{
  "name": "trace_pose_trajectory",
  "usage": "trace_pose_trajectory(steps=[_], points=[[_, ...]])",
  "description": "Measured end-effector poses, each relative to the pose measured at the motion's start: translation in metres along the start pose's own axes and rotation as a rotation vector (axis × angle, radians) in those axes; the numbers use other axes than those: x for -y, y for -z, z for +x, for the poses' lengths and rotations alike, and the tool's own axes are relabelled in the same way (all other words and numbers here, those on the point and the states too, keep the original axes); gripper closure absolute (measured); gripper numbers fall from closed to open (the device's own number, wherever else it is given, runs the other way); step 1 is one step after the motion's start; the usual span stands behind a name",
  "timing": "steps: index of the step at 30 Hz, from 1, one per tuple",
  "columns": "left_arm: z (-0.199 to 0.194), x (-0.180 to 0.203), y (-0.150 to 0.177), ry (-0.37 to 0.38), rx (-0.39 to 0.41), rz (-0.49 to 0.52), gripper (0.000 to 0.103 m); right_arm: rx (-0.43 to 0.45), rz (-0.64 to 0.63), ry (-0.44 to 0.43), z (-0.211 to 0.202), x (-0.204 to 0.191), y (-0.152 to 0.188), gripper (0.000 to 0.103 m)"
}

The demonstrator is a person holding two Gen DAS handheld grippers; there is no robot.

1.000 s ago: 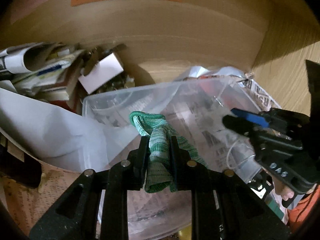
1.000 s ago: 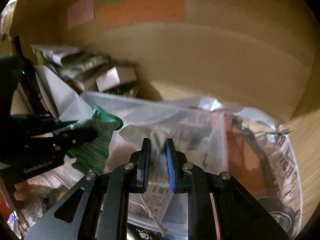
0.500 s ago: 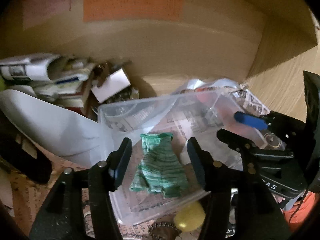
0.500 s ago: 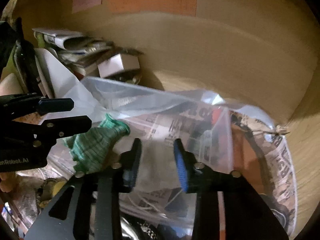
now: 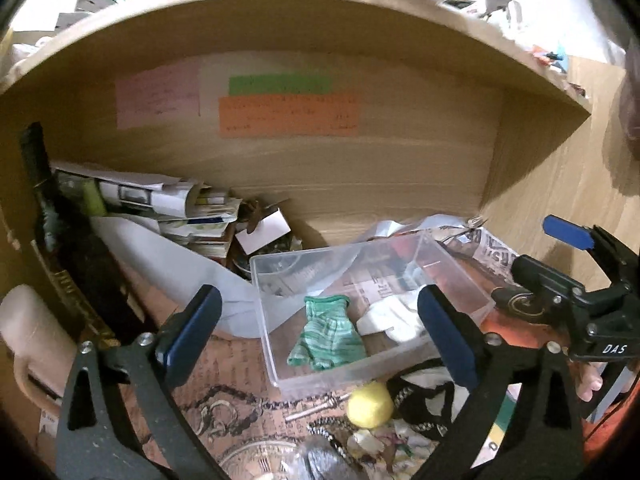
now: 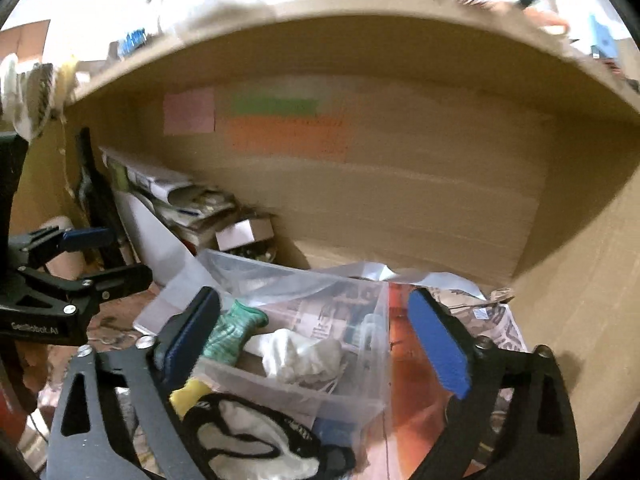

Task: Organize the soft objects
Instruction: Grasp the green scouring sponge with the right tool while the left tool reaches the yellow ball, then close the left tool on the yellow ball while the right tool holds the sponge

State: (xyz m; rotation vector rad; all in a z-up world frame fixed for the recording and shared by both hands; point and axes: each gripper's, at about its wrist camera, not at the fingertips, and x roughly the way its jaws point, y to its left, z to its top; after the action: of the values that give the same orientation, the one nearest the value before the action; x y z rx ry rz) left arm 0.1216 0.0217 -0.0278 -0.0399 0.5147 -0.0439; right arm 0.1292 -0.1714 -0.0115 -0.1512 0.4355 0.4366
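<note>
A green striped sock (image 5: pixel 326 334) and a crumpled white cloth (image 5: pixel 394 316) lie side by side in a clear plastic box (image 5: pixel 280 364) on the shelf floor. They also show in the right wrist view, the sock (image 6: pixel 230 336) left of the cloth (image 6: pixel 304 356) inside the box (image 6: pixel 372 360). My left gripper (image 5: pixel 320 336) is open and empty, held back above the box. My right gripper (image 6: pixel 316 340) is open and empty too, above the box's near side. The right gripper shows at the right of the left wrist view (image 5: pixel 560 268).
A stack of papers and magazines (image 5: pixel 168 208) and a small white box (image 5: pixel 262 230) stand at the back left. A yellow ball (image 5: pixel 370 404), a black-and-white cloth (image 6: pixel 248 436), a chain and small clutter lie in front of the box. Newspaper (image 5: pixel 496 250) lines the shelf at right.
Both grippers opened and let go: the green sock and the white cloth dropped into the clear box. Both grippers then pulled back and up, away from the box.
</note>
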Motion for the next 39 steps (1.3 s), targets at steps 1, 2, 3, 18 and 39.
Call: trace_pose_trajectory(steps=[1, 2, 3, 18, 39], points=[[-0.004, 0.000, 0.003, -0.003, 0.004, 0.001, 0.002, 0.007, 0.000, 0.008, -0.005, 0.001, 0.002, 0.003], [-0.007, 0.001, 0.006, -0.004, 0.004, 0.003, 0.001, 0.013, -0.002, 0.016, -0.009, 0.001, 0.004, 0.003], [-0.009, 0.001, 0.008, -0.005, 0.003, 0.004, 0.001, 0.015, -0.003, 0.021, -0.012, 0.000, 0.006, 0.003], [0.021, 0.007, 0.079, 0.017, -0.217, -0.008, 0.001, -0.152, 0.087, 0.023, -0.019, 0.006, 0.073, 0.003], [0.071, 0.030, 0.102, 0.088, -0.339, 0.010, 0.052, -0.365, 0.172, -0.063, -0.004, 0.015, 0.130, 0.070]])
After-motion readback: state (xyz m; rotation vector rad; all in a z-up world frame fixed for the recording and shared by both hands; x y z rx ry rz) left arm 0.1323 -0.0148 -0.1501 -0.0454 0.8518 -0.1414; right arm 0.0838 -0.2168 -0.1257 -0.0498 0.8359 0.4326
